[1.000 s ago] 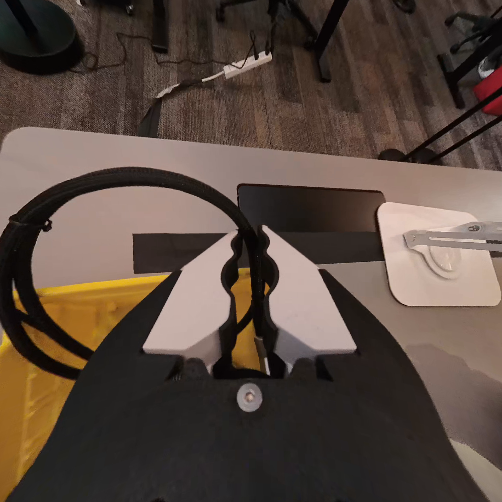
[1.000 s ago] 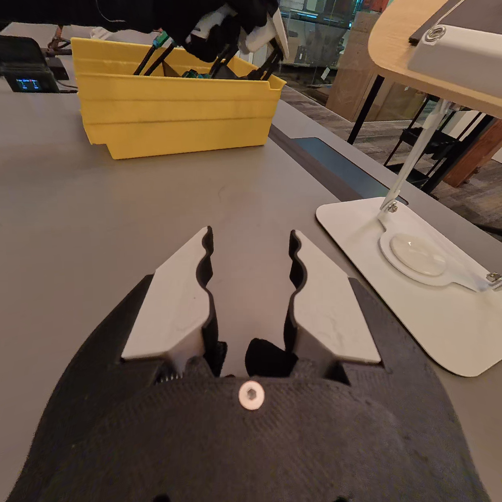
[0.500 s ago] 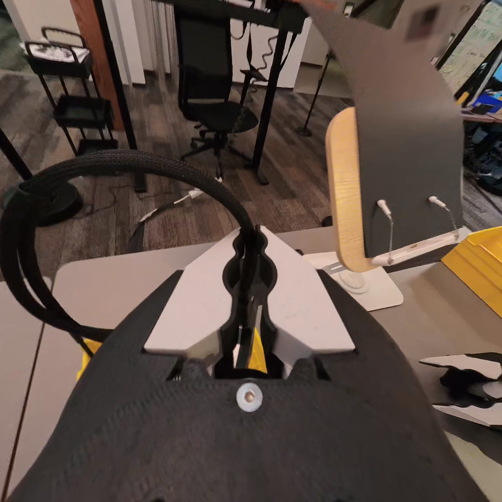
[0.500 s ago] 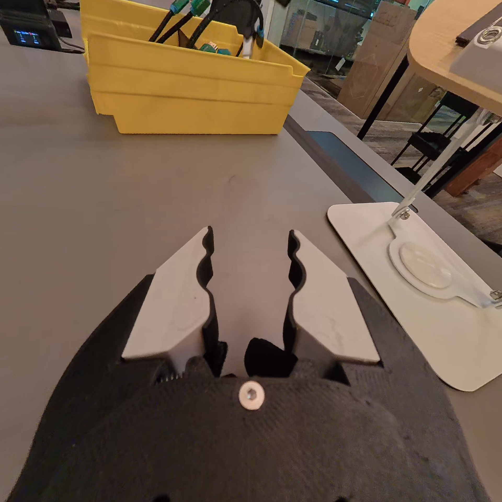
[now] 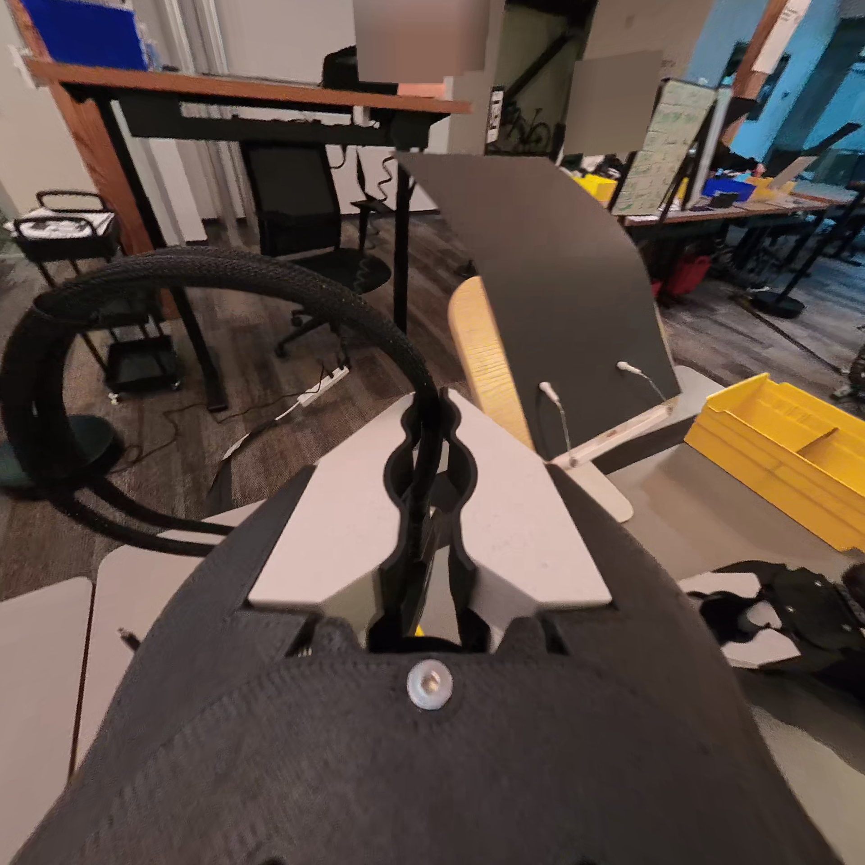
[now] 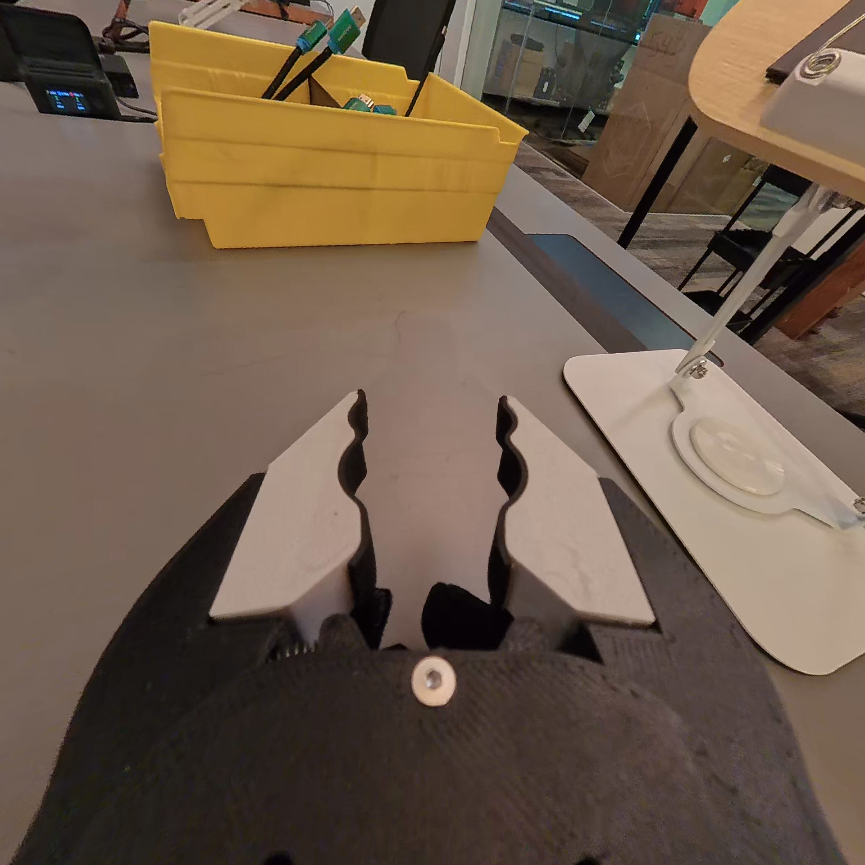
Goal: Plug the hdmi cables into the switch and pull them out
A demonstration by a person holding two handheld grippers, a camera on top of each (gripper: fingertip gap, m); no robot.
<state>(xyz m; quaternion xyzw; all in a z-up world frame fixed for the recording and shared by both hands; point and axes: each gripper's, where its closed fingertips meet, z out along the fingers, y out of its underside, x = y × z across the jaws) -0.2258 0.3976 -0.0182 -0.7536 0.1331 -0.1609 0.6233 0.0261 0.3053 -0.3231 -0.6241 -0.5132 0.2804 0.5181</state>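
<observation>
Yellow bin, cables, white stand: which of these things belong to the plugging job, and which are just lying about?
Part of the job:
- black braided cable, clamped in the left gripper
- green-ended cables in the yellow bin
- right gripper, open and empty

Just lying about:
- white stand base
- small black device with a lit screen
- office chair

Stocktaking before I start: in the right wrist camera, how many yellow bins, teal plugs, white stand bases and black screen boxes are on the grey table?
Yellow bin: 1
Teal plugs: 4
White stand base: 1
Black box with a lit screen: 1
Total: 7
</observation>
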